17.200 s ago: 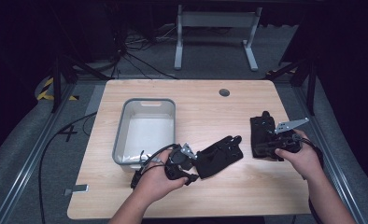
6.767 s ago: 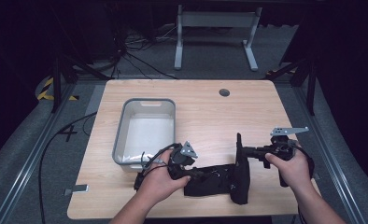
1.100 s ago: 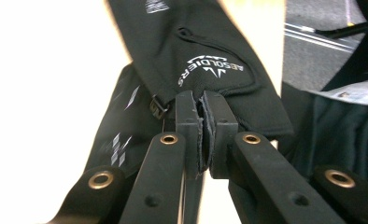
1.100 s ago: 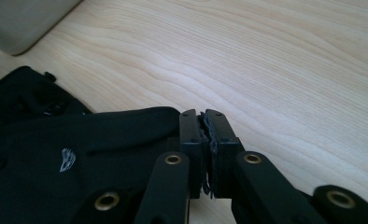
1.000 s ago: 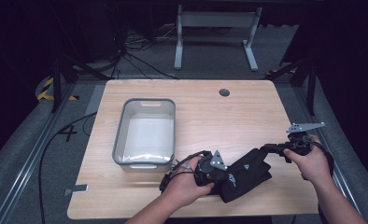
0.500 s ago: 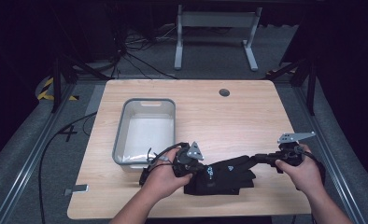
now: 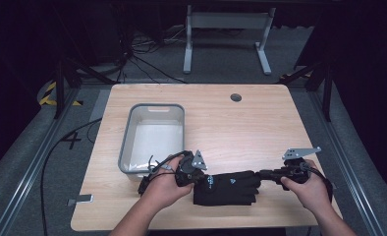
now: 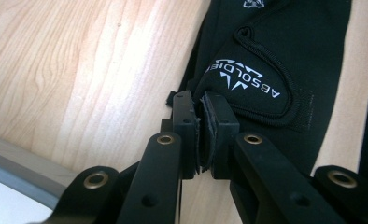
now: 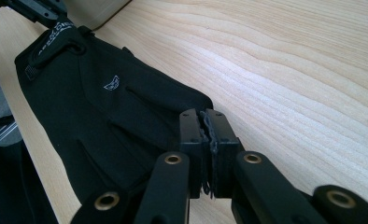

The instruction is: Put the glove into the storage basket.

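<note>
Two tongs work one black glove (image 7: 226,188), stretched flat on the bench (image 7: 260,123) near its front edge. Left tongs (image 7: 197,173), just right of the grey tray (image 7: 127,147), are clamped on the cuff edge. Right tongs (image 7: 264,174) pinch a fingertip at the glove's far end.

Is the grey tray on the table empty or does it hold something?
Empty. The high view shows the grey tray with a bare pale floor; the black glove lies outside it on the table.
</note>
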Demonstrator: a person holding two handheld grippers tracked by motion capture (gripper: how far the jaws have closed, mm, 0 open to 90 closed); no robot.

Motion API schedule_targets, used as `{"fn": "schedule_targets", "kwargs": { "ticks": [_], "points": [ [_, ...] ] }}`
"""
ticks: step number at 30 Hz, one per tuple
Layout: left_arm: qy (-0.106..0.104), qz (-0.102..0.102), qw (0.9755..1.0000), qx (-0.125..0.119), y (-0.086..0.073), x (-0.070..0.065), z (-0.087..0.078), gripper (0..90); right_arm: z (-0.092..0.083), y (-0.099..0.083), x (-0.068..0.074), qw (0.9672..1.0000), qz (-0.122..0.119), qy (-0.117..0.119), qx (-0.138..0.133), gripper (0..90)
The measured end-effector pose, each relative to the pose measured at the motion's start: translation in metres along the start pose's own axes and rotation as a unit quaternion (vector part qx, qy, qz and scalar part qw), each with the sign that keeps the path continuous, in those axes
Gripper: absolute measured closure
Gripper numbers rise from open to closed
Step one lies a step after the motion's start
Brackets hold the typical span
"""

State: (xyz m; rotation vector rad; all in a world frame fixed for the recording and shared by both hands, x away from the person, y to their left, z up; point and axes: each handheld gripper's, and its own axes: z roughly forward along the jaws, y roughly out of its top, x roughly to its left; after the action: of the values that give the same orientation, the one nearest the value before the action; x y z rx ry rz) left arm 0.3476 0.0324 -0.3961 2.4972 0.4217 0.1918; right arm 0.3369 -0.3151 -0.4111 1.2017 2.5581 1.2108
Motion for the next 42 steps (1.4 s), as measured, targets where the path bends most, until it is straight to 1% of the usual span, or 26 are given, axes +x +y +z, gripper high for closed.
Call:
{"fn": "schedule_targets", "kwargs": {
  "ticks": [1, 4, 8, 12, 15, 16, 18, 20, 21, 22, 23, 24, 26, 27, 29, 30, 31, 32, 33, 35, 36, 38, 40, 42],
  "points": [
    [0.001, -0.001, 1.0000, 0.003, 0.000, 0.000, 0.000, 84.8, 0.000, 0.000, 0.000, 1.0000, 0.000, -0.001, -0.002, 87.0],
    [0.002, 0.002, 1.0000, 0.003, 0.000, 0.001, 0.002, 84.3, 0.000, 0.000, -0.001, 1.0000, 0.001, -0.004, -0.006, 87.0],
    [0.001, 0.004, 1.0000, 0.008, -0.001, 0.003, 0.006, 84.0, 0.002, -0.002, -0.001, 1.0000, 0.003, -0.002, -0.002, 86.8],
    [0.009, -0.005, 0.9998, 0.014, -0.001, 0.003, 0.010, 83.3, 0.005, -0.005, -0.002, 1.0000, 0.006, -0.003, -0.001, 86.7],
    [0.013, -0.003, 0.9999, 0.010, 0.001, 0.003, 0.009, 83.4, 0.005, -0.004, -0.003, 1.0000, 0.004, -0.005, 0.001, 86.7],
    [0.015, -0.005, 0.9998, 0.009, 0.001, 0.003, 0.008, 83.4, 0.005, -0.003, -0.003, 1.0000, 0.005, -0.005, 0.001, 86.7],
    [0.017, -0.006, 0.9998, 0.002, 0.002, 0.004, 0.007, 82.9, 0.004, -0.002, -0.003, 1.0000, 0.005, -0.006, -0.004, 86.7],
    [0.016, -0.007, 0.9998, 0.004, 0.001, 0.005, 0.007, 82.4, 0.004, -0.002, -0.003, 1.0000, 0.006, -0.006, -0.003, 86.6],
    [0.015, -0.011, 0.9998, 0.006, 0.000, 0.005, 0.008, 82.0, 0.005, -0.003, -0.003, 1.0000, 0.007, -0.005, 0.001, 86.5],
    [0.014, -0.009, 0.9998, 0.010, -0.001, 0.006, 0.009, 81.0, 0.006, -0.004, -0.003, 0.9999, 0.009, -0.005, 0.004, 86.5],
    [0.013, -0.015, 0.9997, 0.015, -0.001, 0.006, 0.011, 80.2, 0.007, -0.005, -0.003, 0.9999, 0.010, -0.006, 0.007, 86.3],
    [0.010, -0.015, 0.9996, 0.021, -0.002, 0.006, 0.013, 78.6, 0.008, -0.006, -0.004, 0.9999, 0.010, -0.005, 0.011, 85.8],
    [0.003, -0.024, 0.9993, 0.028, -0.004, 0.005, 0.015, 72.4, 0.009, -0.008, -0.004, 0.9997, 0.013, -0.006, 0.020, 82.3],
    [0.001, -0.025, 0.9993, 0.029, -0.004, 0.006, 0.014, 69.7, 0.008, -0.009, -0.004, 0.9996, 0.017, -0.007, 0.023, 78.0],
    [-0.006, -0.030, 0.9992, 0.025, -0.006, 0.005, 0.012, 66.1, 0.006, -0.010, -0.005, 0.9996, 0.019, -0.006, 0.021, 73.0],
    [-0.008, -0.036, 0.9989, 0.028, -0.007, 0.006, 0.010, 64.4, 0.005, -0.010, -0.005, 0.9996, 0.021, -0.005, 0.018, 72.1],
    [-0.006, -0.041, 0.9988, 0.027, -0.007, 0.006, 0.009, 63.4, 0.004, -0.011, -0.005, 0.9996, 0.024, -0.004, 0.017, 71.9],
    [-0.004, -0.046, 0.9986, 0.025, -0.008, 0.006, 0.006, 63.2, 0.003, -0.011, -0.005, 0.9996, 0.022, -0.003, 0.016, 72.0],
    [-0.004, -0.050, 0.9985, 0.020, -0.008, 0.006, 0.003, 63.1, 0.001, -0.011, -0.005, 0.9997, 0.021, -0.007, 0.012, 72.4],
    [-0.007, -0.050, 0.9987, 0.012, -0.008, 0.003, -0.002, 64.5, -0.002, -0.010, -0.005, 0.9997, 0.018, -0.013, 0.009, 74.8],
    [-0.009, -0.046, 0.9989, 0.009, -0.007, 0.001, -0.003, 65.9, -0.002, -0.009, -0.005, 0.9998, 0.015, -0.014, 0.006, 76.4],
    [-0.017, -0.041, 0.9989, 0.015, -0.005, -0.006, -0.005, 67.2, -0.002, -0.008, -0.004, 0.9998, 0.009, -0.019, 0.007, 78.2],
    [-0.026, -0.034, 0.9989, 0.019, -0.005, -0.014, -0.008, 66.2, 0.001, -0.009, -0.003, 0.9997, 0.002, -0.021, 0.012, 78.5],
    [-0.033, -0.035, 0.9987, 0.014, -0.007, -0.019, -0.010, 64.4, 0.004, -0.010, -0.002, 0.9997, -0.001, -0.018, 0.018, 78.5]
  ]
}}
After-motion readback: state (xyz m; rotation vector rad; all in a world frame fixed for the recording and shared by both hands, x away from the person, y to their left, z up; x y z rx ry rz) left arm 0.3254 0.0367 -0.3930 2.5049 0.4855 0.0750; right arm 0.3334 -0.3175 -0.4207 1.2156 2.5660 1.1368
